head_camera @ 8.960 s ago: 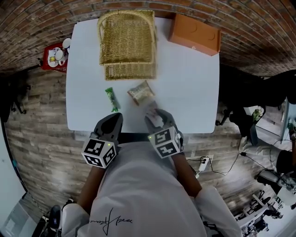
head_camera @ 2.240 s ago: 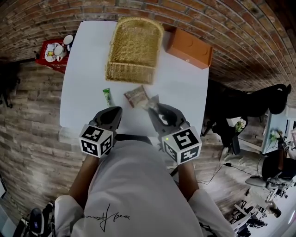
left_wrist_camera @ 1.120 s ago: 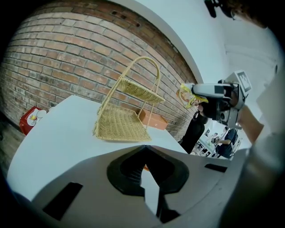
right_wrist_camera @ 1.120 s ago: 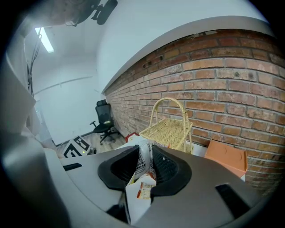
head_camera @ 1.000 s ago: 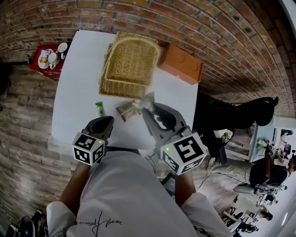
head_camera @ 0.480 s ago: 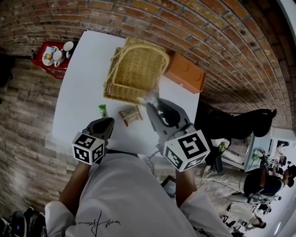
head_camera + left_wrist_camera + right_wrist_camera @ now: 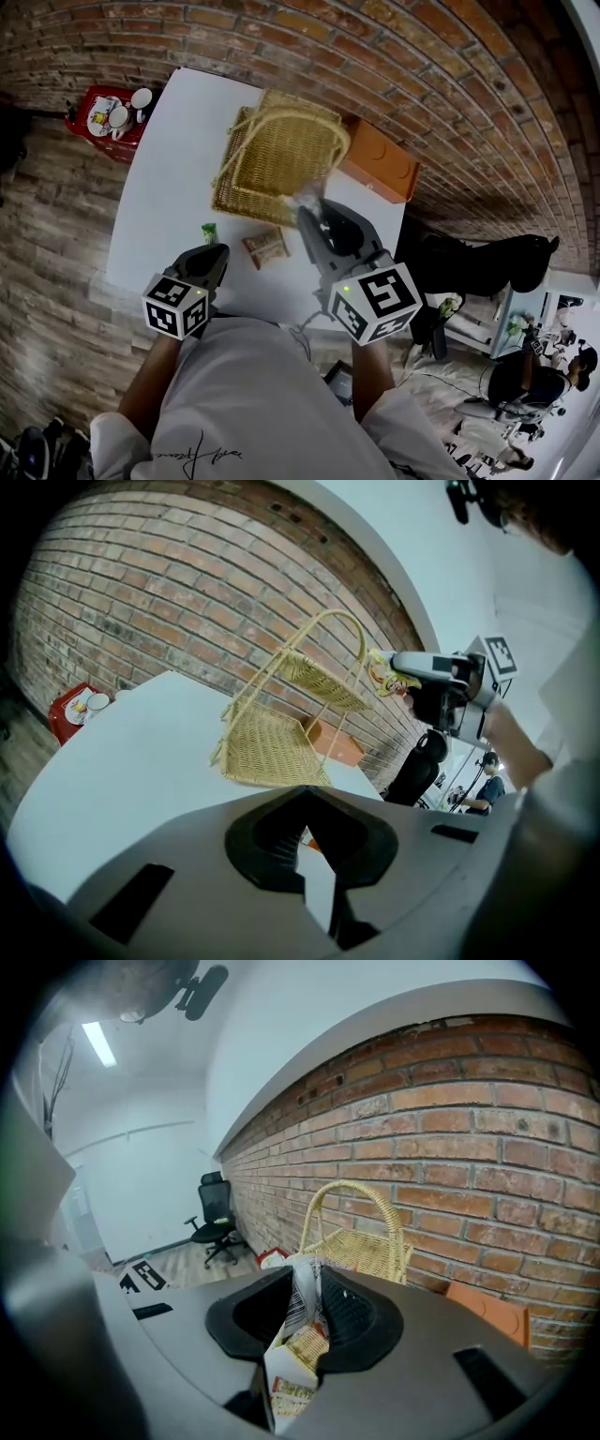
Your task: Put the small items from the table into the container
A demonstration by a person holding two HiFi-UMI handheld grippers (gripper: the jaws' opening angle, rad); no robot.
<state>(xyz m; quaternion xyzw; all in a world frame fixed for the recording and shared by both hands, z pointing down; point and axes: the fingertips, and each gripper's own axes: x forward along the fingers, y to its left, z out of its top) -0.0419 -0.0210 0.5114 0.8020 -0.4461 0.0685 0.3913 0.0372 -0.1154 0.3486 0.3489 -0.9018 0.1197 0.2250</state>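
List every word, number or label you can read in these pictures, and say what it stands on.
No text here is legible enough to quote.
On the packet in the right gripper's jaws: a barcode and print, too blurred to read.
On the shirt: cursive print, unreadable.
On the brown packet and the green packet: print too small to read.
On the marker cubes: square patterns only, no words.
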